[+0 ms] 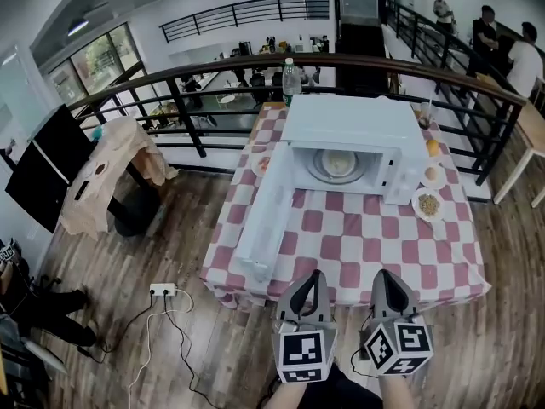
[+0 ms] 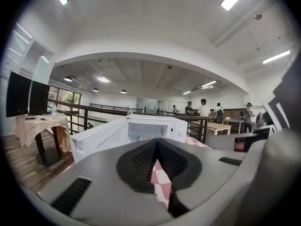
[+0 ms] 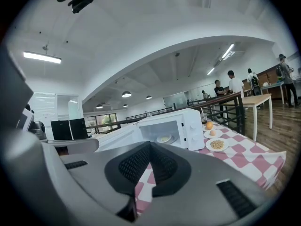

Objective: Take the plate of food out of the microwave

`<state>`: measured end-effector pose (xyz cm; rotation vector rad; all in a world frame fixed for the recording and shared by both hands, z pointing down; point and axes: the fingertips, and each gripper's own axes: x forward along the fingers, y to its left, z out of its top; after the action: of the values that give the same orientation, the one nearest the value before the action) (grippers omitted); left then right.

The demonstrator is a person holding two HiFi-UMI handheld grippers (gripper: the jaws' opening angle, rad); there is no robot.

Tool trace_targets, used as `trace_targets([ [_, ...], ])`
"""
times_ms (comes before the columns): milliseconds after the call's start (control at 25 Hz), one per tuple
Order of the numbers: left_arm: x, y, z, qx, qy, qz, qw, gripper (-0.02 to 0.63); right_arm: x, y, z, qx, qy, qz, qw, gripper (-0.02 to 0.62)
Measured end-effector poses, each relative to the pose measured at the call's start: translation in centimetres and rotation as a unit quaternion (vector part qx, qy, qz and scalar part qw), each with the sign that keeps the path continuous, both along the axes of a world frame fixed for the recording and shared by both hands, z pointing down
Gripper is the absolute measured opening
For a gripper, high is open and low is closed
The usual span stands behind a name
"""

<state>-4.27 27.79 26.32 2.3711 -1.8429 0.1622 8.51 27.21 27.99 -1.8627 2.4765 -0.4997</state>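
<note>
My left gripper [image 1: 313,276] and right gripper [image 1: 385,276], both closed on nothing, point from bottom centre at the open microwave [image 1: 349,122] holding the plate of food [image 1: 338,164] on the checkered desk [image 1: 366,233].

text: none legible | labels: none | signs: none

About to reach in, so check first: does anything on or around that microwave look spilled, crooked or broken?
Nothing stands out. The microwave sits square on the checked table, its door swung wide open, and the plate of food lies flat inside. Nothing looks spilled.
</note>
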Motion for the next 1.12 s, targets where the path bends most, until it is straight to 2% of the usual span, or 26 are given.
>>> trace_targets([
  [600,0.7,-7.8,1.4,-0.020,0.020,-0.011,0.9995,0.014,-0.1,-7.8,1.7,-0.016,-0.020,-0.016,1.000,-0.003],
  [840,0.0,-11.9,2.2,-0.031,0.038,-0.005,0.9988,0.014,-0.6,-11.9,2.3,-0.023,-0.019,-0.008,1.000,-0.003],
  [1040,0.2,-16.0,3.0,-0.042,0.026,0.010,0.9988,0.014,-1.1,-15.9,2.9,-0.034,-0.019,0.002,0.999,-0.003],
  [1120,0.3,-17.7,3.2,-0.046,0.033,0.017,0.9982,0.014,-1.3,-17.3,2.9,-0.038,-0.018,0.006,0.999,-0.003],
])
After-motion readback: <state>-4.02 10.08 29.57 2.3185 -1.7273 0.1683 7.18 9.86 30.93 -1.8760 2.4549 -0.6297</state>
